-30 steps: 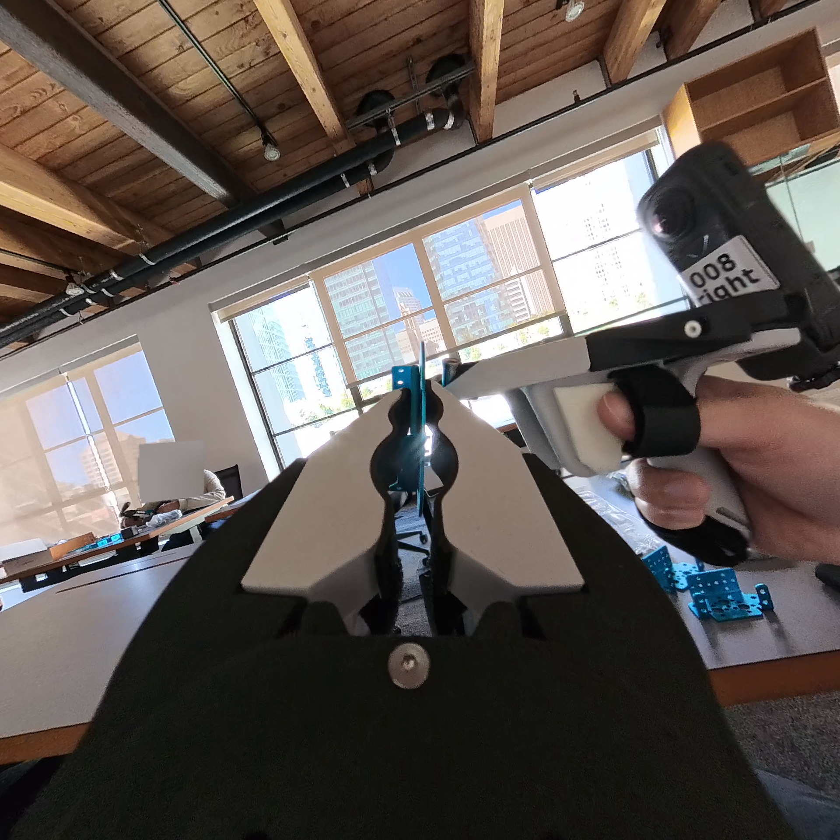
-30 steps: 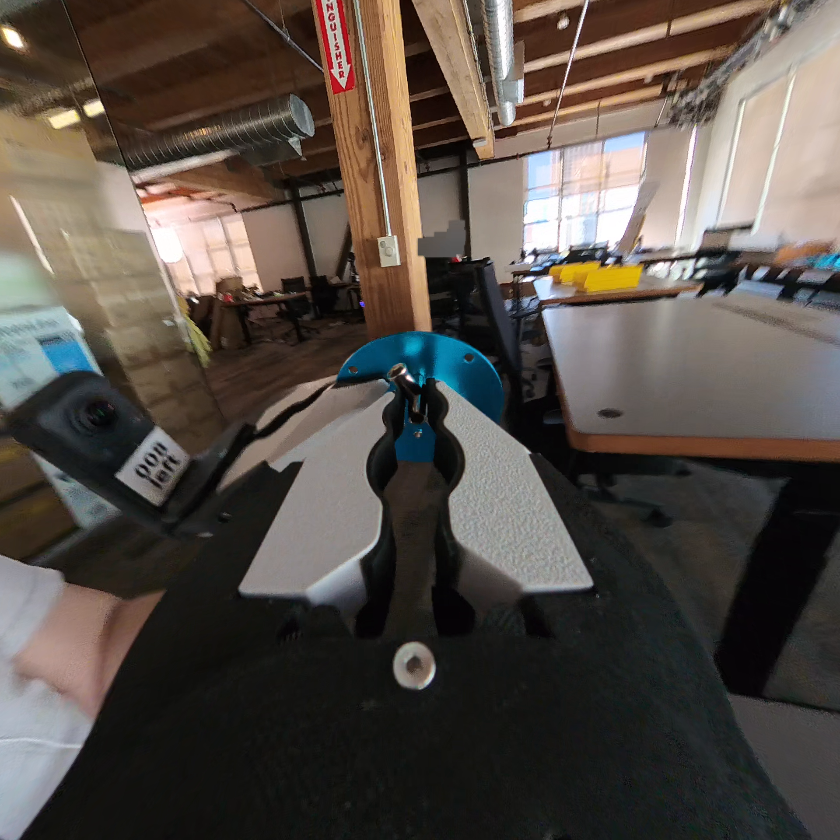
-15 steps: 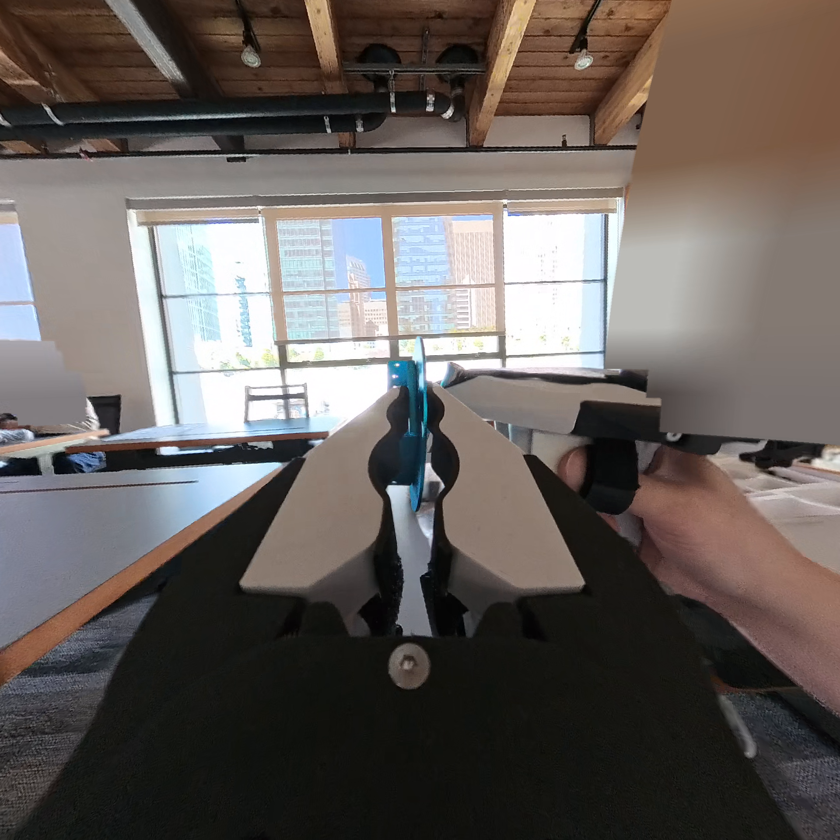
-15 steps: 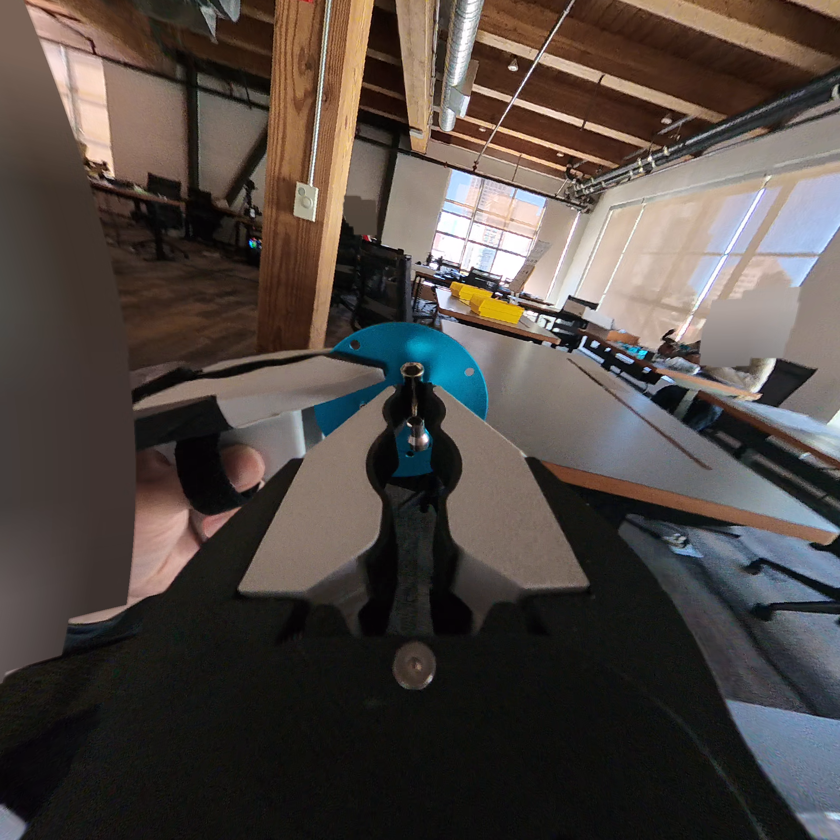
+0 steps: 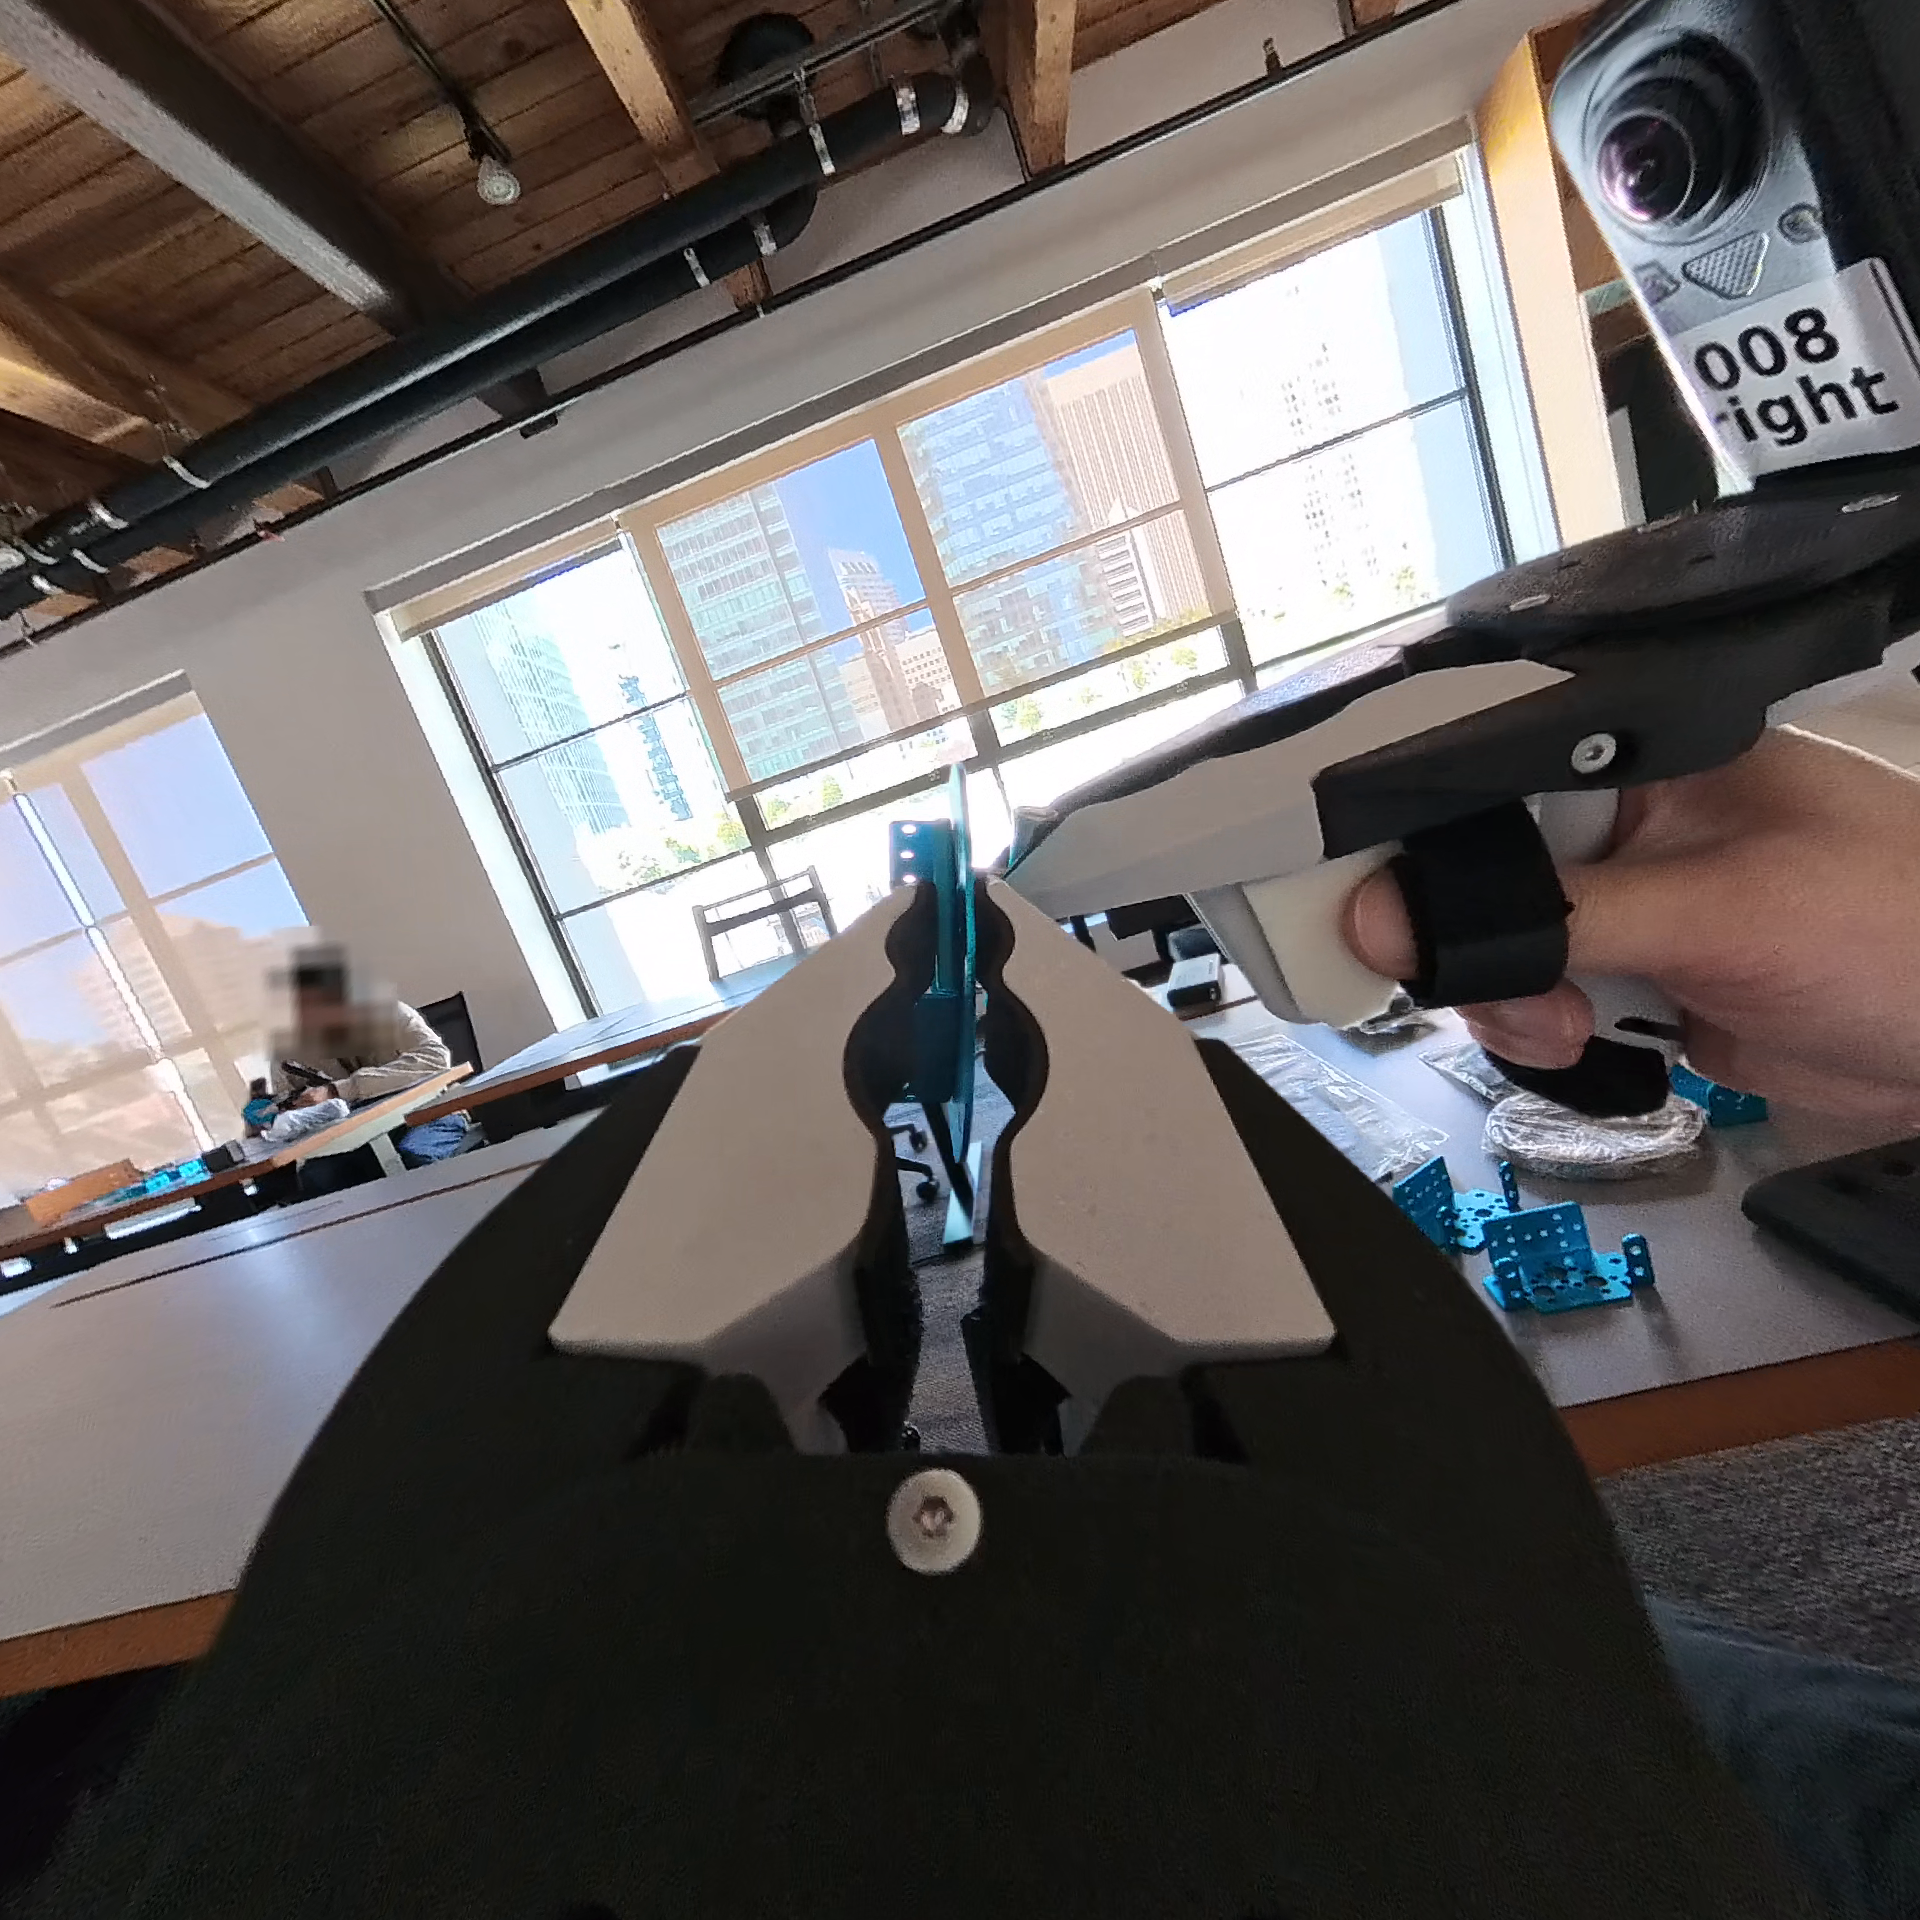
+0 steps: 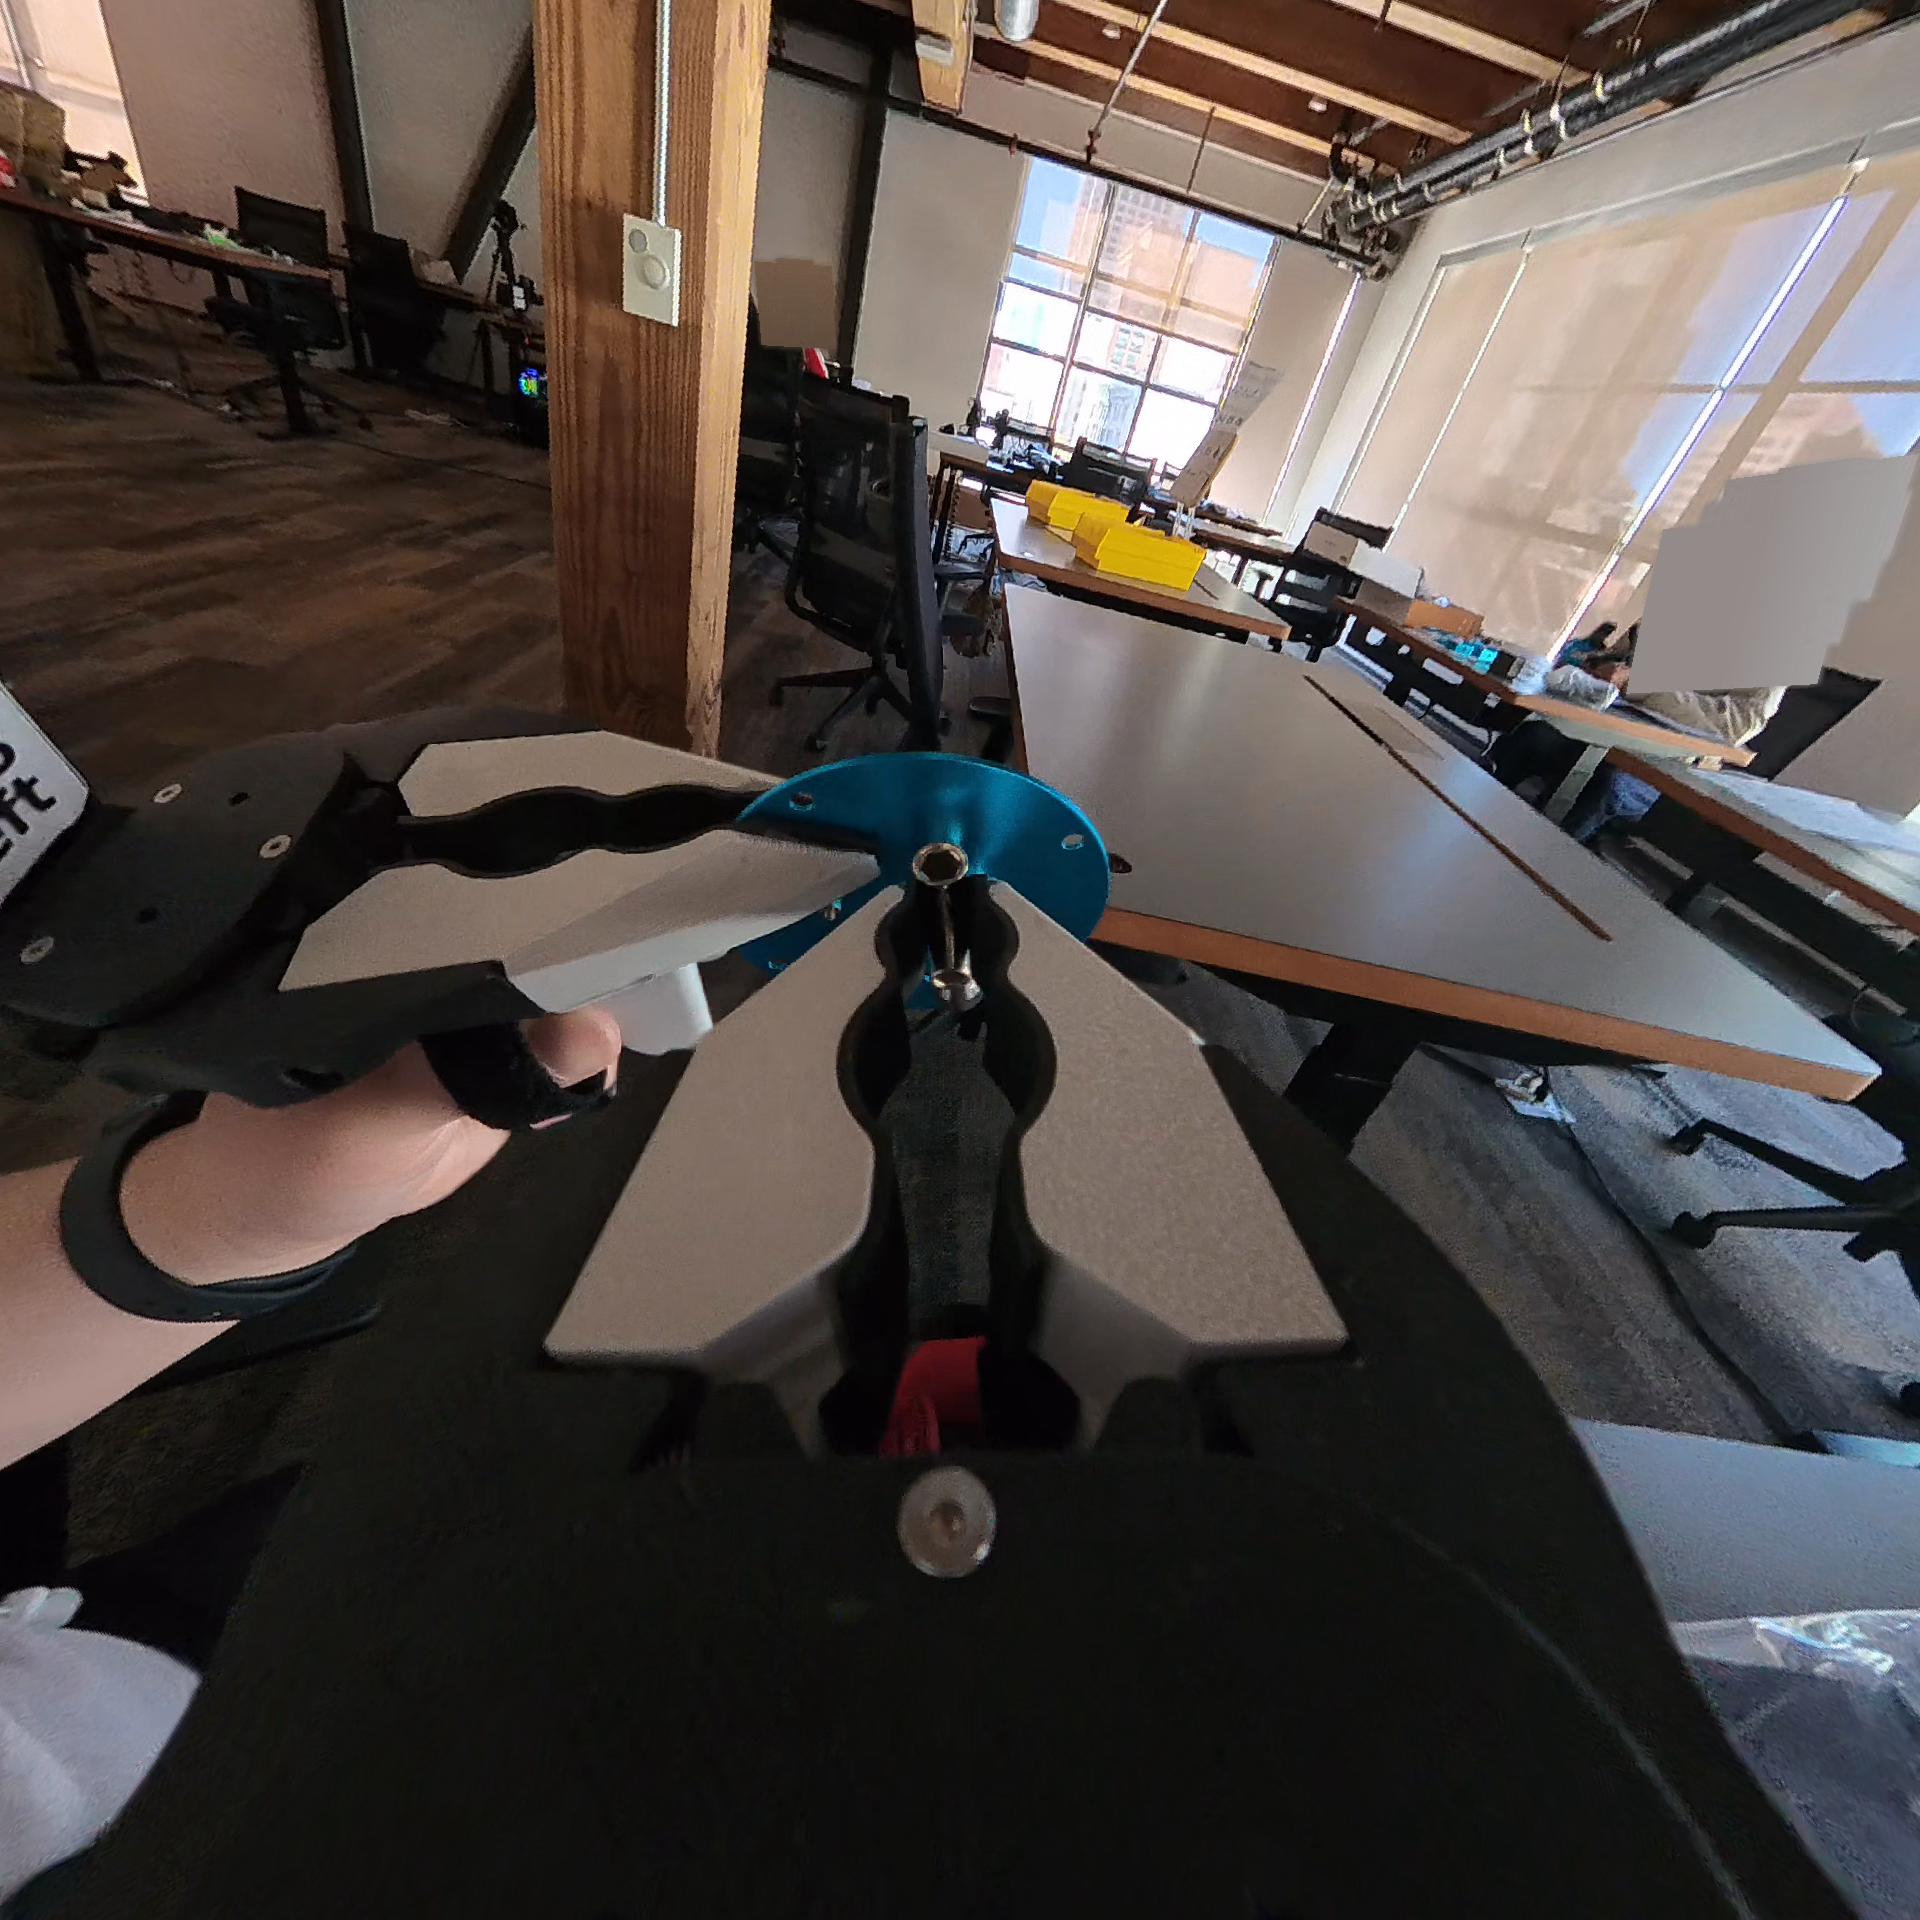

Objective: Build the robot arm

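Disc (image 6: 997, 821) (level earlier) now tilted

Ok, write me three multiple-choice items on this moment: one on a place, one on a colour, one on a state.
1. Where do the small blue perforated brackets lie?
A. on the grey table
B. on the floor
C. in a yellow bin

2. What colour is the round disc held by the left gripper?
A. red
B. blue
C. yellow

3. How does the right gripper stand?
A. wide open and empty
B. shut on a silver screw
C. shut on a bracket

Answers:
1 A: the left wrist view shows them on the tabletop, under the right hand.
2 B: the right wrist view shows a blue round plate with holes near its rim.
3 B: the screw sits pinched at the tips, its head at the disc's centre.
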